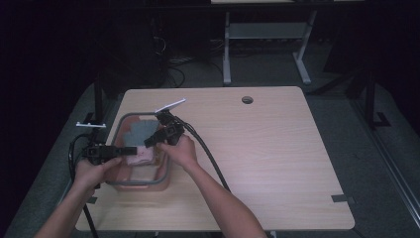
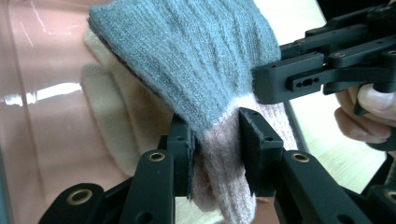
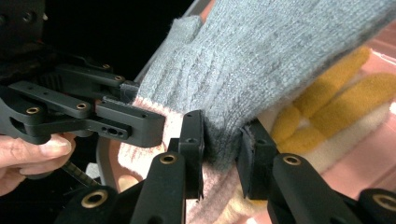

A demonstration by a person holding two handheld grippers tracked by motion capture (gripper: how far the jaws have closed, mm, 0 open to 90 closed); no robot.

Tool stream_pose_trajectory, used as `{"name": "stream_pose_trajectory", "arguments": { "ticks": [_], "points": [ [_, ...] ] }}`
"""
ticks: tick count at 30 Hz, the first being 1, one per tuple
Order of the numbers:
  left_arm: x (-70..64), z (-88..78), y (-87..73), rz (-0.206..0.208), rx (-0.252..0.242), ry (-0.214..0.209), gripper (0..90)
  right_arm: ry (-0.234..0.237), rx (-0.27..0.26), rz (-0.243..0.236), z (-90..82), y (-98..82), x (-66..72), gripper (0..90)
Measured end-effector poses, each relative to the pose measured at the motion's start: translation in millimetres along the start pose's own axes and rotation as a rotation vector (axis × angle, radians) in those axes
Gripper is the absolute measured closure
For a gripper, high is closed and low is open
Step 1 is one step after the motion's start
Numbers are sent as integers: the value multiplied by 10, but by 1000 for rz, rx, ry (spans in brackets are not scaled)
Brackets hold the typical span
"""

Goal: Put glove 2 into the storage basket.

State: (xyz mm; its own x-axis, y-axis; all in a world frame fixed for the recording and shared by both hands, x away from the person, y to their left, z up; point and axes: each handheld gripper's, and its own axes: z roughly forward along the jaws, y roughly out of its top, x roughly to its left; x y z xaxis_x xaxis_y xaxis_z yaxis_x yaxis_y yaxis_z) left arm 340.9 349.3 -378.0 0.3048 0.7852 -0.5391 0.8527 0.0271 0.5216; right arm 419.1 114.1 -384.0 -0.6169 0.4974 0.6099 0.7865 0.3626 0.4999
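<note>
- Dark room, wooden bench (image 1: 267, 148) with a round cable hole at the far edge; a clear plastic bin (image 1: 166, 171) with a grey rim sits near my left.
- Left gripper (image 2: 215, 140): jaws drawn close and pinching the pink cuff of the grey knit glove (image 2: 196, 60). The grey body fans out just beyond the jaws.
- Right gripper (image 3: 222, 144): jaws also nipped on the same glove, on the grey knit right where it meets the pink cuff. The other gripper sits just to the left of these jaws.
- In the high view both grippers, left (image 1: 124, 150) and right (image 1: 153, 139), meet over the bin, with the glove (image 1: 138, 130) spread between and beyond them.
- Below the glove, inside the bin: a cream knit piece (image 2: 109, 116) and a yellow-fingered glove (image 3: 336, 102).
- Step, as I judge it: the grey glove is held by two grips at the cuff, above the pile.
- Next move, my guess: lift both hands together, evenly, so the knit does not stretch or drag the pieces beneath.
</note>
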Motion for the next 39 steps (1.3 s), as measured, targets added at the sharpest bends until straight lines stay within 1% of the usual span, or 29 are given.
{"name": "stream_pose_trajectory", "arguments": {
  "ticks": [1, 2, 4, 5, 6, 7, 10, 11, 12, 13, 14, 16, 17, 18, 19, 20, 21, 22, 24, 27, 29, 33, 35, 36, 39],
  "points": [
    [-2, 3, -5, 5, 4, 9, 675, -6, 2, -6, 9, -1, 6, 727],
    [-7, 12, -12, 2, 6, 13, 675, -14, 8, -2, 12, -3, 17, 721],
    [-5, 30, -23, 10, 19, 20, 674, -43, 11, -33, 16, -3, 35, 705],
    [-6, 47, -31, 11, 24, 22, 673, -54, 11, -33, 18, -5, 48, 697],
    [-3, 75, -38, 27, 39, 39, 673, -64, 15, -43, 13, -7, 51, 692],
    [-1, 88, -41, 34, 47, 45, 673, -78, 18, -49, 5, -12, 52, 692],
    [-1, 136, -51, 46, 73, 71, 671, -103, 23, -43, -11, -24, 38, 690],
    [-7, 152, -54, 55, 82, 85, 671, -107, 22, -43, -21, -30, 33, 692],
    [-4, 167, -57, 60, 91, 85, 670, -110, 17, -40, -36, -36, 21, 692],
    [-14, 189, -59, 64, 101, 93, 667, -112, 18, -37, -50, -41, 9, 692],
    [-22, 199, -55, 81, 116, 108, 663, -117, 20, -42, -69, -46, 2, 691],
    [-45, 216, -44, 89, 119, 124, 652, -116, 18, -42, -102, -53, -8, 687],
    [-48, 217, -38, 101, 127, 132, 645, -126, 10, -37, -118, -57, -6, 685],
    [-56, 220, -31, 116, 129, 143, 634, -121, 7, -40, -137, -58, -14, 685],
    [-59, 217, -25, 124, 128, 154, 619, -115, -11, -27, -167, -59, -20, 683],
    [-63, 213, -19, 125, 121, 159, 605, -110, -16, -26, -195, -58, -26, 683],
    [-69, 211, -13, 117, 112, 160, 597, -110, -17, -27, -219, -59, -31, 683],
    [-67, 199, -2, 121, 112, 163, 585, -114, -21, -28, -233, -61, -37, 683],
    [-81, 171, 21, 127, 103, 167, 560, -106, -35, -22, -294, -69, -58, 678],
    [-108, 140, 47, 132, 90, 169, 541, -97, -56, -15, -377, -82, -89, 668],
    [-126, 117, 63, 127, 72, 169, 534, -91, -69, -11, -427, -97, -104, 663],
    [-169, 45, 100, 128, 45, 184, 515, -79, -77, 3, -530, -141, -142, 638],
    [-185, 9, 109, 126, 30, 181, 511, -76, -88, -6, -565, -156, -150, 633],
    [-198, -12, 113, 127, 21, 180, 511, -73, -90, 2, -581, -161, -144, 631],
    [-215, -39, 120, 125, 4, 171, 506, -69, -103, -3, -630, -181, -152, 619]
  ]
}}
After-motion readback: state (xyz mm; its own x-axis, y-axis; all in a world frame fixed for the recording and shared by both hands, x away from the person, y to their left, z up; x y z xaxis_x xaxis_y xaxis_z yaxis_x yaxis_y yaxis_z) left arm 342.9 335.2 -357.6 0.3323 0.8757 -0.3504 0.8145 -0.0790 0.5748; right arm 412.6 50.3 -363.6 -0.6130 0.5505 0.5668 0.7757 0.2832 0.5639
